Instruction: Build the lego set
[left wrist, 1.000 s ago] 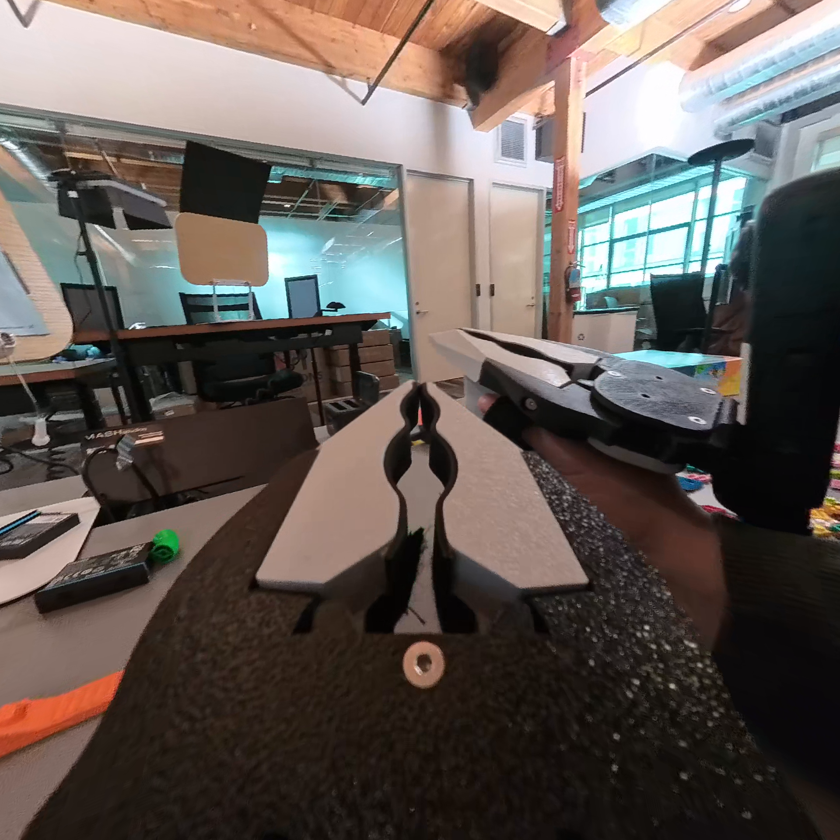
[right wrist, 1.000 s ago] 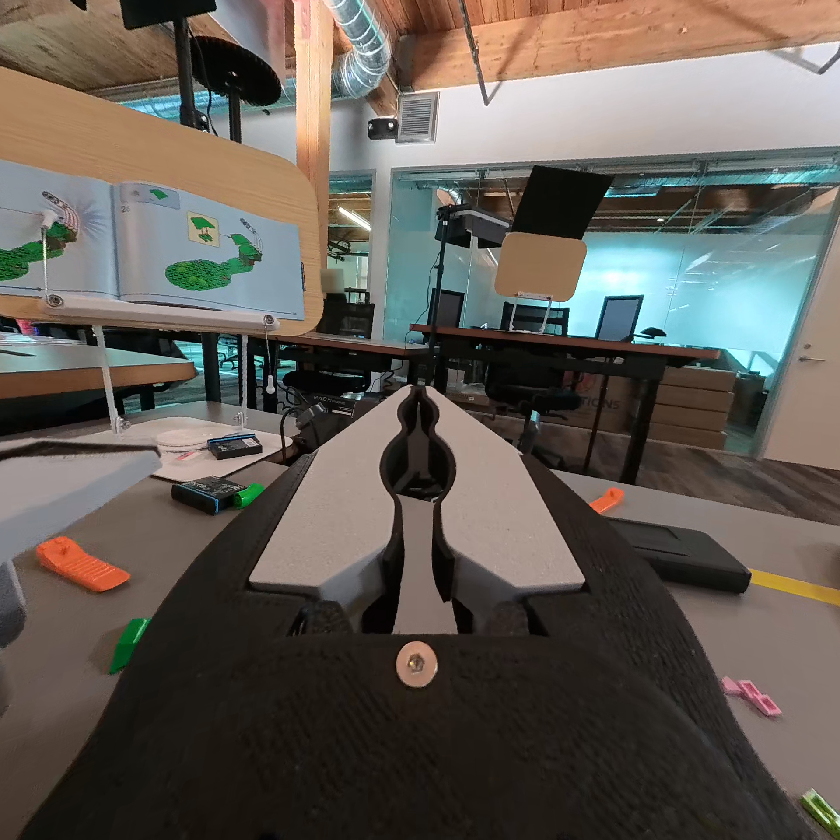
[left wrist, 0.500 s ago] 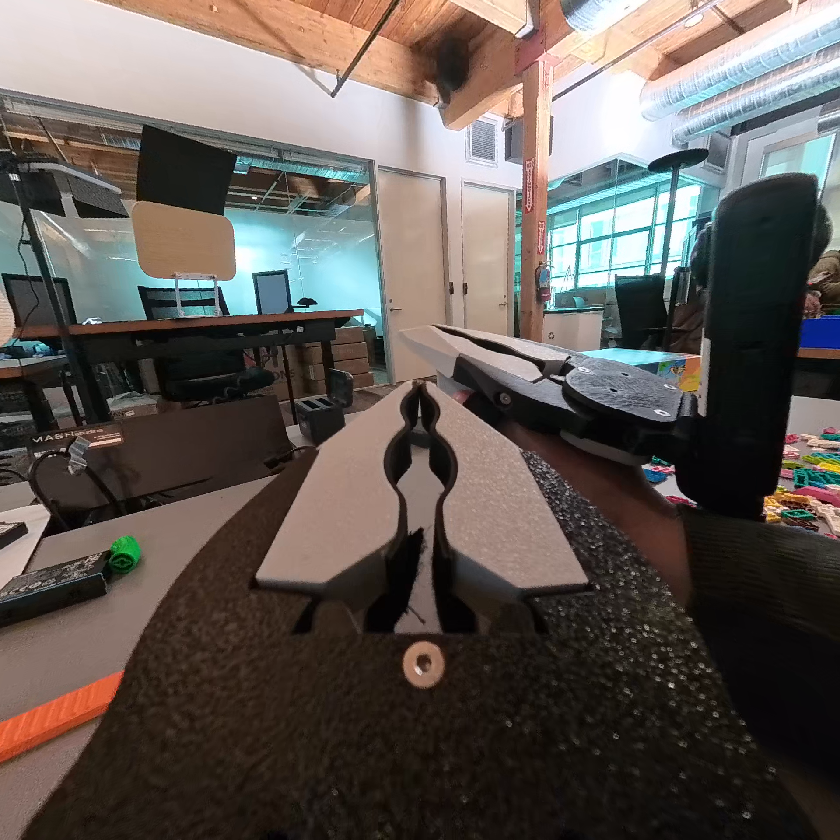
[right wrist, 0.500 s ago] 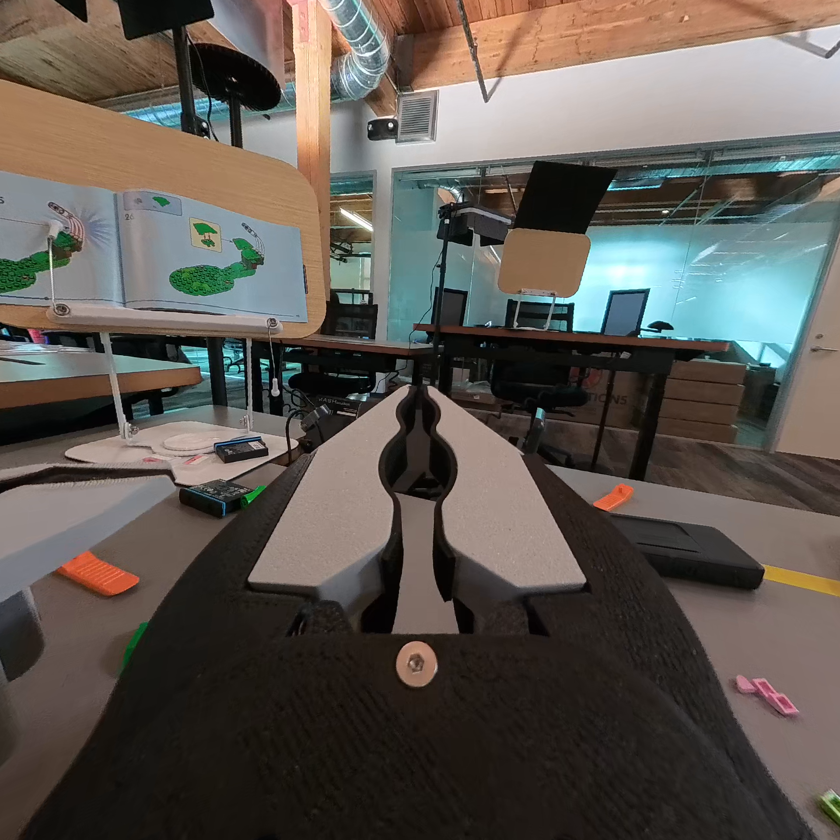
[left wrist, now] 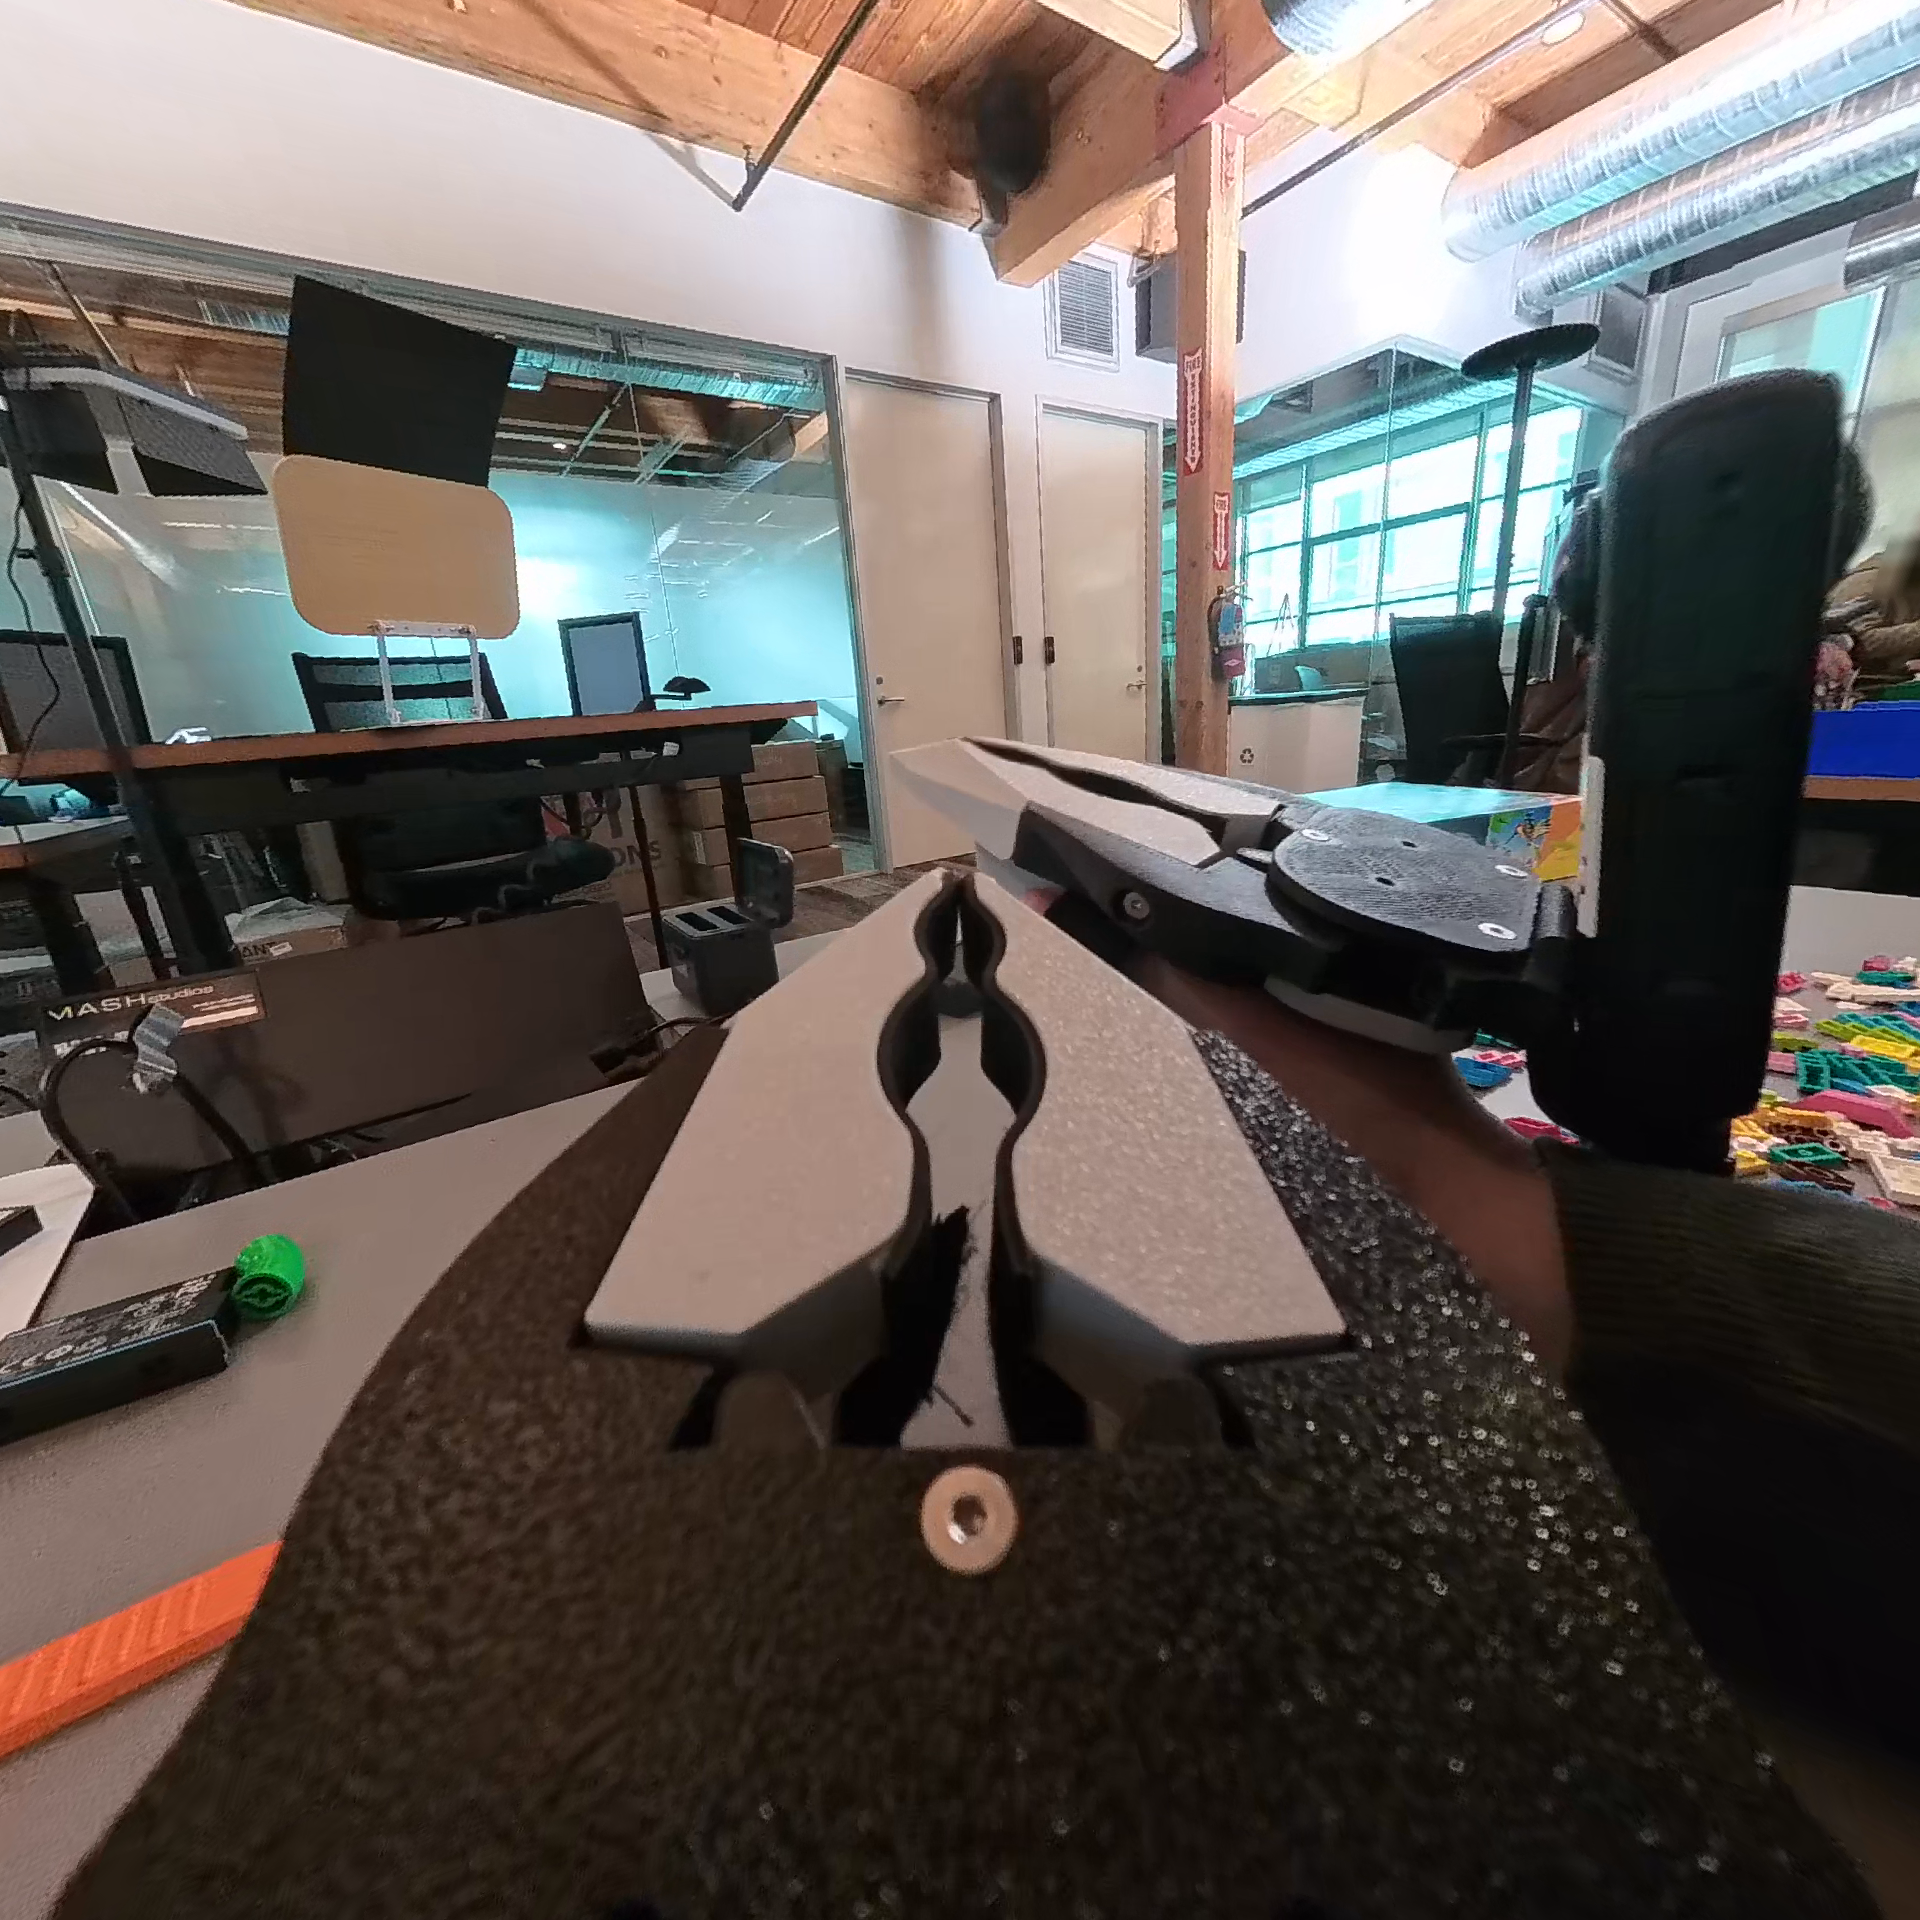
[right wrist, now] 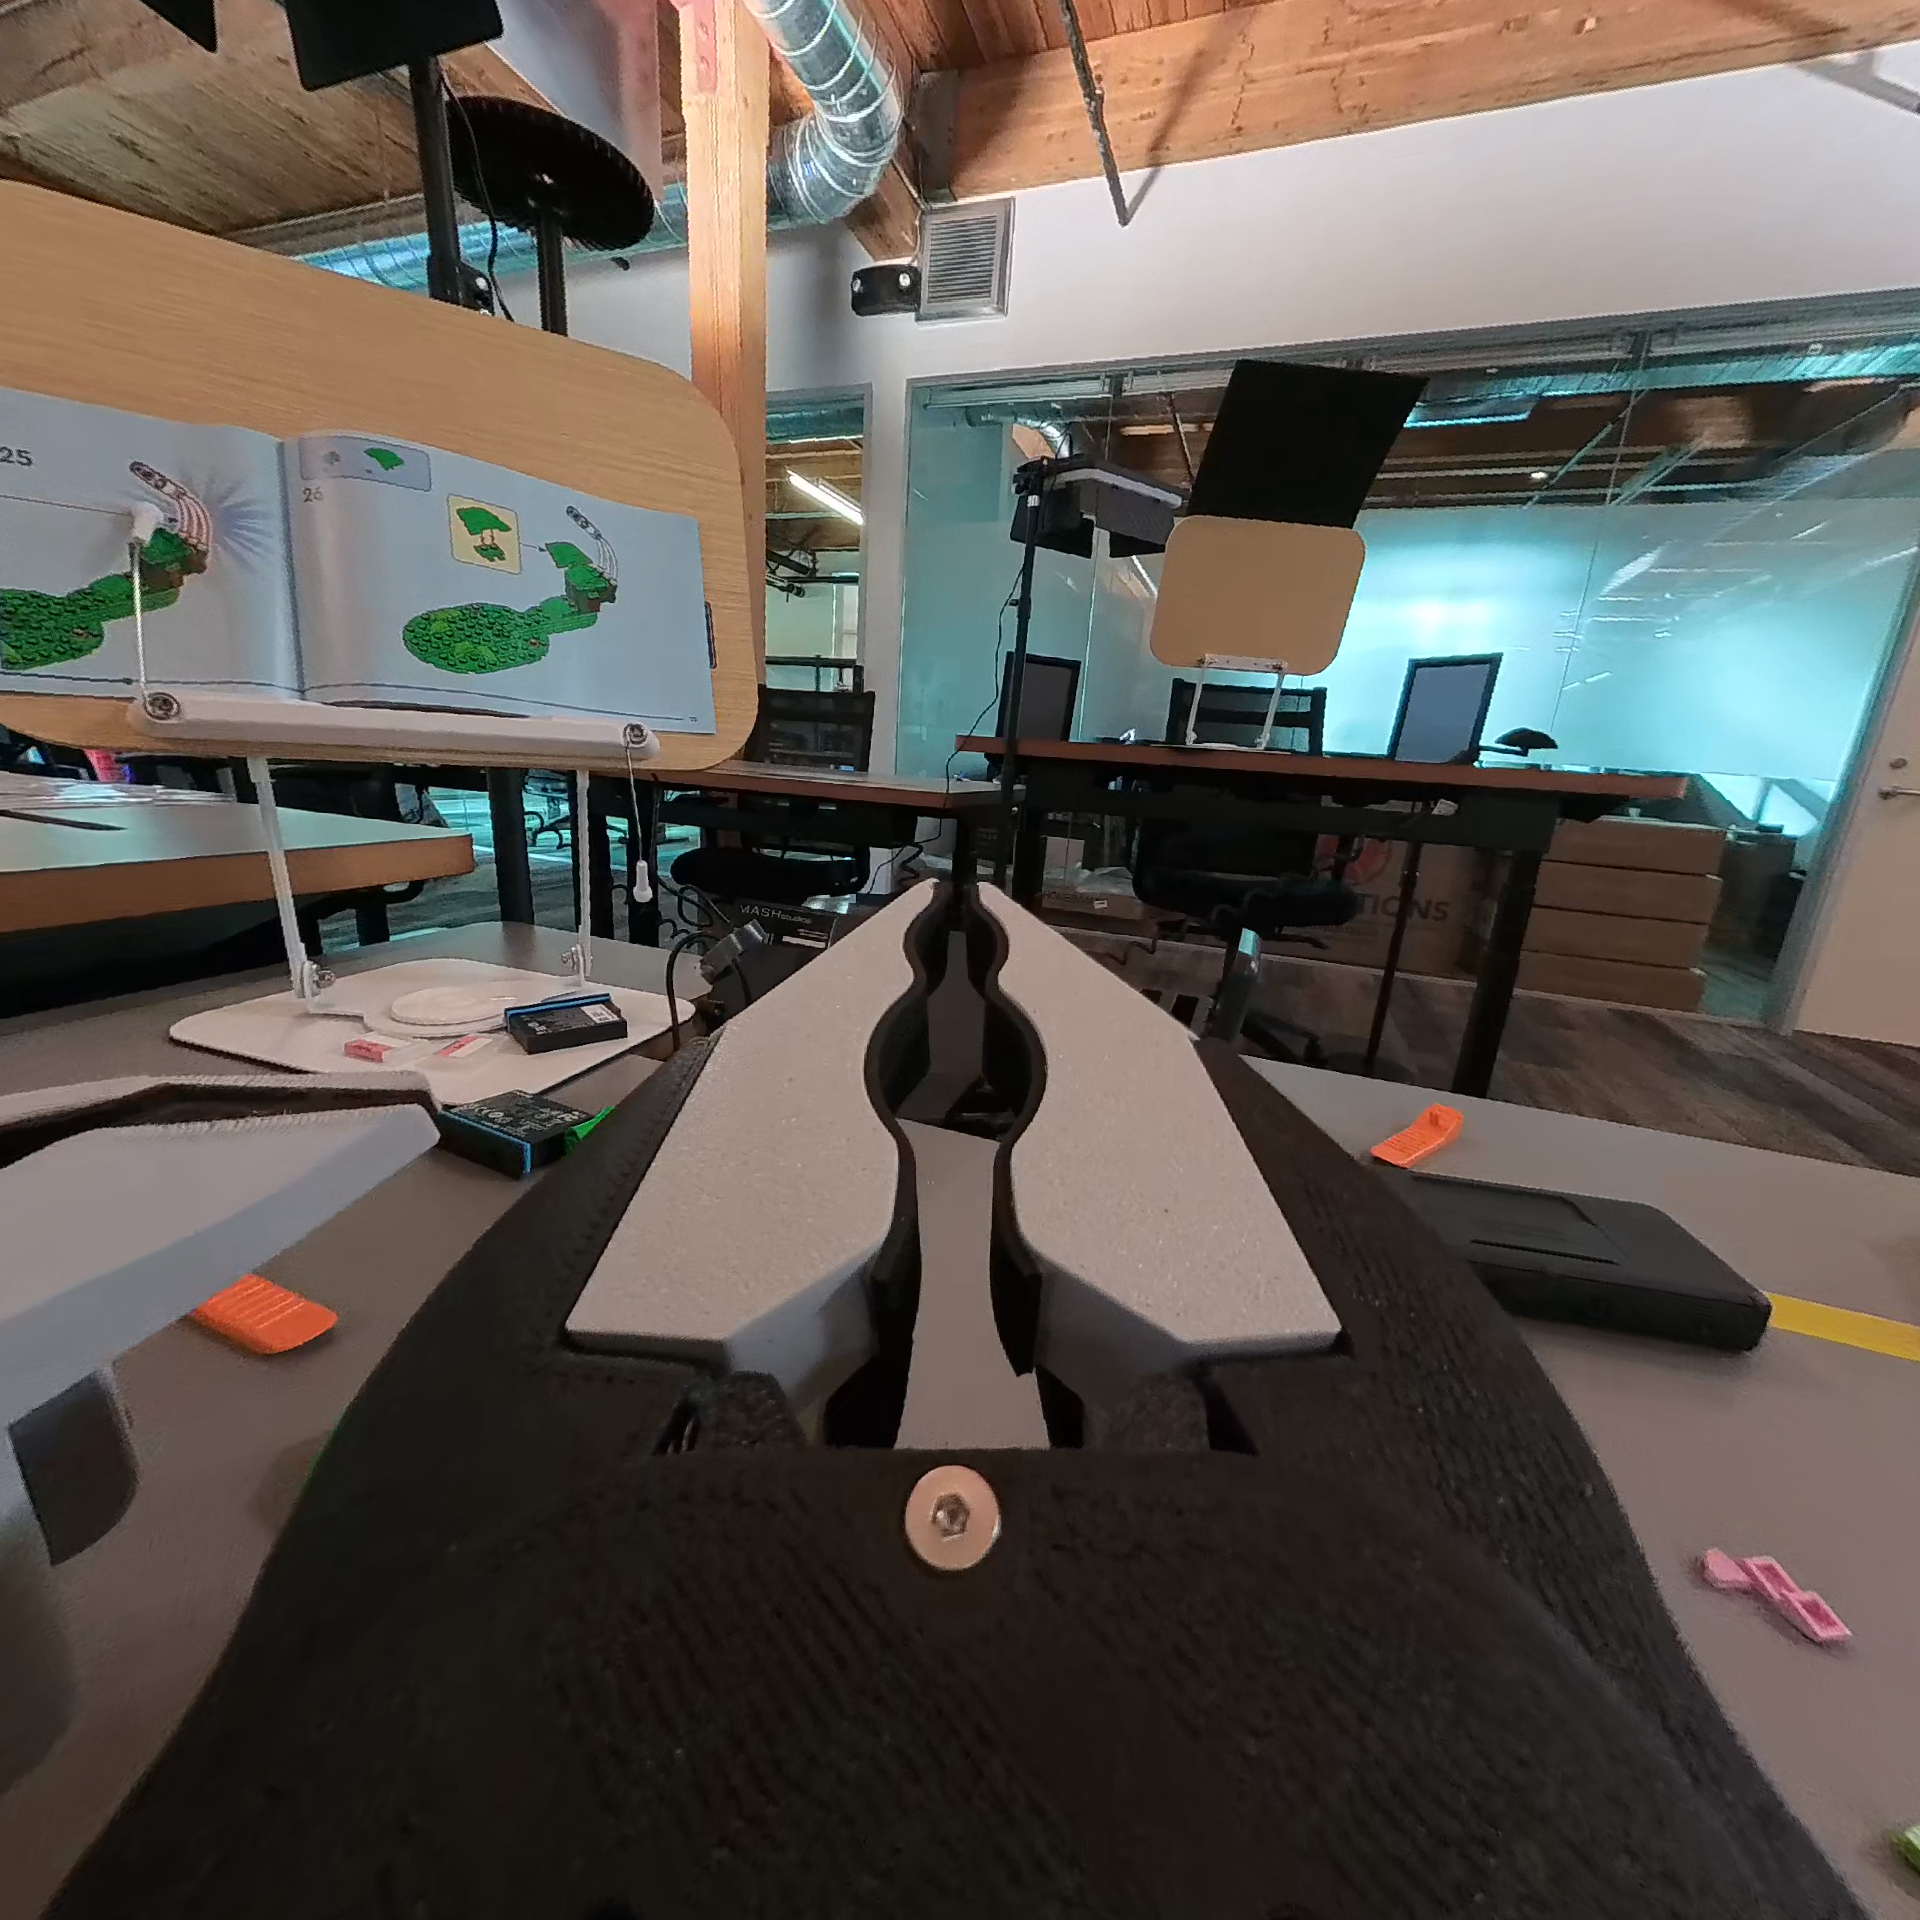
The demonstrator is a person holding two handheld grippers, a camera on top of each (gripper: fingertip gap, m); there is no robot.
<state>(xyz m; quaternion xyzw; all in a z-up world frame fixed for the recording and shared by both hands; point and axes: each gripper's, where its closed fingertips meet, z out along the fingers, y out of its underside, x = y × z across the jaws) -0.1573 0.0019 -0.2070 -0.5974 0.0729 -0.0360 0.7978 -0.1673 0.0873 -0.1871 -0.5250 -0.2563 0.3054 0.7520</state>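
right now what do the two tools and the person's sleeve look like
Each tool has two light grey, grainy, tapered fingers with wavy black-lined inner edges, set in a rough black body with one silver screw. See the left tool and right tool. A tall black handle rises behind the right one; the sleeve is dark ribbed knit.

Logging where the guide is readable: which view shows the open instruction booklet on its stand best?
The right wrist view: the instruction booklet lies open on the wooden stand at upper left, both pages facing the camera, clipped along the bottom edge. The left wrist view shows none of it; only a similar wooden board stands on a distant desk.
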